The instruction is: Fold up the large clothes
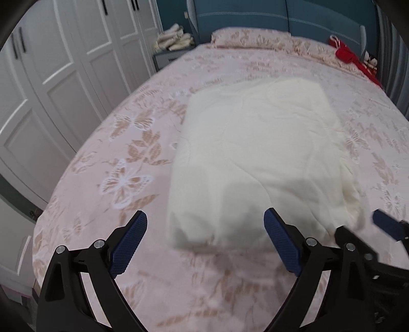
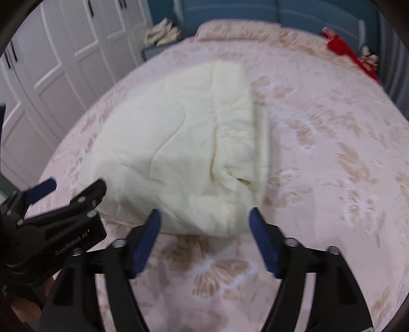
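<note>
Folded cream quilt [image 1: 258, 158] on pink bedspread [image 1: 102, 178]; both grippers' jaws released, empty; layered side fold [image 2: 240, 122] visible only from right wrist.

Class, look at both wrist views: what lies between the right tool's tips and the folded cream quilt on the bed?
Only a bare strip of pink floral bedspread separates the open right tool from the quilt; the right wrist view shows it best.

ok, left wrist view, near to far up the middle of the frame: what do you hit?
Open left gripper → bare pink floral bedspread → folded cream quilted blanket → long pink floral pillow → blue padded headboard.
</note>
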Demonstrator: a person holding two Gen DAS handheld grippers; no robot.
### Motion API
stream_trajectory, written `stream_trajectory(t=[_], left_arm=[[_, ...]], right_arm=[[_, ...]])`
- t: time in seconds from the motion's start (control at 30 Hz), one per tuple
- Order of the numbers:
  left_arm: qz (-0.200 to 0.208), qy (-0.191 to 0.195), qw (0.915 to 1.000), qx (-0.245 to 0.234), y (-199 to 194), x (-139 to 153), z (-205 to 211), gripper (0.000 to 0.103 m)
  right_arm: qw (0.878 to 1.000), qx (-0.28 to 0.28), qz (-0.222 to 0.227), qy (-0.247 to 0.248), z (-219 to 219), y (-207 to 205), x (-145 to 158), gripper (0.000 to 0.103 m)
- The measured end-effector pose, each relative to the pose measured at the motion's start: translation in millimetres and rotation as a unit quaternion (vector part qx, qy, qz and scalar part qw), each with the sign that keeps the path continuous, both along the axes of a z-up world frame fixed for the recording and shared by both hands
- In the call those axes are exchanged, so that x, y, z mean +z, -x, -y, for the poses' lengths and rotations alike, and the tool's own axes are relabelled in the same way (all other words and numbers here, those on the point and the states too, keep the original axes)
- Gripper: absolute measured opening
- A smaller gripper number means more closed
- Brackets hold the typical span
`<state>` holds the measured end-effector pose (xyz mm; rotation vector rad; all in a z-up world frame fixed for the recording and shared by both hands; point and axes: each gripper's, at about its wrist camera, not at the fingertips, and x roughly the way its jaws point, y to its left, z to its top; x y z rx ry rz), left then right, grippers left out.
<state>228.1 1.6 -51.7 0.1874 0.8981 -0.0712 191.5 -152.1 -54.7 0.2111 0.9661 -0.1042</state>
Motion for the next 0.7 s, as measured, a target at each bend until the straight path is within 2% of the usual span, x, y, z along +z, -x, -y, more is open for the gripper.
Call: stream_trajectory(t=[0.07,0.23,0.43,0.7], left_arm=[[0.009,0.006,0.9999,0.002,23,12,-5,0.091],[0.037,0.016,0.9991,0.009,75,36,-15,0.091],[0.038,0.029,0.9988,0.010,128,44,-22,0.092],[0.047,-0.004,0.9989,-0.007,178,41,-18,0.092]], right_arm=[[1.000,-0.007,0.016,0.001,-1,21,13,0.086],[0.999,-0.014,0.029,-0.009,-3,70,30,0.086],[0.999,-0.025,0.041,-0.009,-10,130,37,0.086],[0.999,-0.026,0.039,0.008,-19,188,35,0.086]])
